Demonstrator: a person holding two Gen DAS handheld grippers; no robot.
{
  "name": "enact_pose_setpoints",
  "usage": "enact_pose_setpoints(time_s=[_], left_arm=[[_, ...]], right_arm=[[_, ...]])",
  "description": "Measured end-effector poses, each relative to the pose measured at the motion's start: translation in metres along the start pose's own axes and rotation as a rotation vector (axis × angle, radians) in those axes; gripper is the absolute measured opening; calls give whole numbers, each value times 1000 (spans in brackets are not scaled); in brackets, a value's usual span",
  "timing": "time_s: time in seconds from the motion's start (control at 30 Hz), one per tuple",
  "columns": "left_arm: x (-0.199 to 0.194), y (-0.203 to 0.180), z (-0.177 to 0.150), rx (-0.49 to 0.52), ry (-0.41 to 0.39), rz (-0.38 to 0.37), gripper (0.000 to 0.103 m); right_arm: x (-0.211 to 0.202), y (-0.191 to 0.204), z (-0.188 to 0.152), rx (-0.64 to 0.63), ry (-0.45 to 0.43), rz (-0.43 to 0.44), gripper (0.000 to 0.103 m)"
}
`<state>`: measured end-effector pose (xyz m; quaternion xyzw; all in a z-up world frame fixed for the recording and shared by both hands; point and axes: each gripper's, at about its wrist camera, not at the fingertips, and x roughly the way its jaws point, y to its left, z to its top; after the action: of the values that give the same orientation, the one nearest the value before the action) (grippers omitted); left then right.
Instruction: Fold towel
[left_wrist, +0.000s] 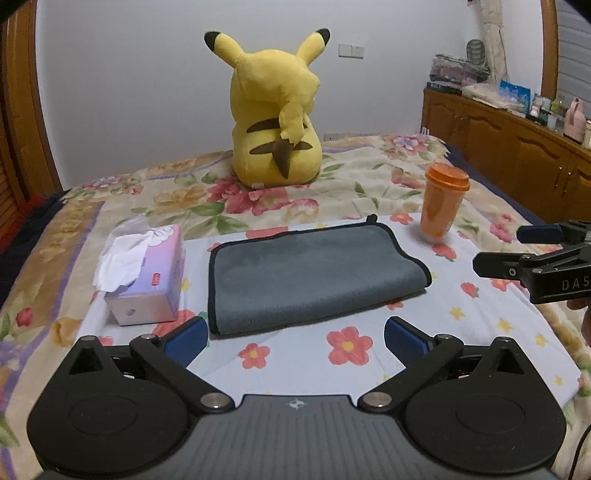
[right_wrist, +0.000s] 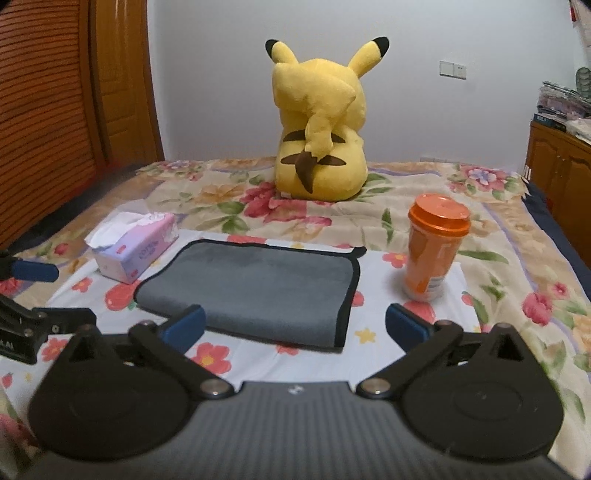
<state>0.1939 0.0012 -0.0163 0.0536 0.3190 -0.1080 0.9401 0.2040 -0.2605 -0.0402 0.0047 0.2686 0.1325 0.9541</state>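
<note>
A grey towel (left_wrist: 310, 273) with black trim lies flat on the flowered sheet, doubled over into a rectangle, with a small loop at its far right corner. It also shows in the right wrist view (right_wrist: 255, 288). My left gripper (left_wrist: 295, 338) is open and empty, just in front of the towel's near edge. My right gripper (right_wrist: 295, 326) is open and empty, in front of the towel's near right corner. The right gripper also shows at the right edge of the left wrist view (left_wrist: 498, 249). The left gripper shows at the left edge of the right wrist view (right_wrist: 70, 295).
A pink tissue box (left_wrist: 147, 277) sits left of the towel. An orange lidded cup (left_wrist: 441, 201) stands to its right. A yellow Pikachu plush (left_wrist: 275, 122) sits behind. A wooden cabinet (left_wrist: 517, 155) lines the right side of the bed.
</note>
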Motion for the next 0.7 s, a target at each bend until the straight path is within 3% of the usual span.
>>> enact_pose_setpoints(time_s=[0.27, 0.7], left_arm=[[-35, -10, -5, -14, -8, -5, 103], [-87, -30, -21, 4, -21, 55, 103]], right_arm=[[-31, 4, -12, 0, -7, -12, 103], [-78, 11, -26, 12, -34, -13, 103]])
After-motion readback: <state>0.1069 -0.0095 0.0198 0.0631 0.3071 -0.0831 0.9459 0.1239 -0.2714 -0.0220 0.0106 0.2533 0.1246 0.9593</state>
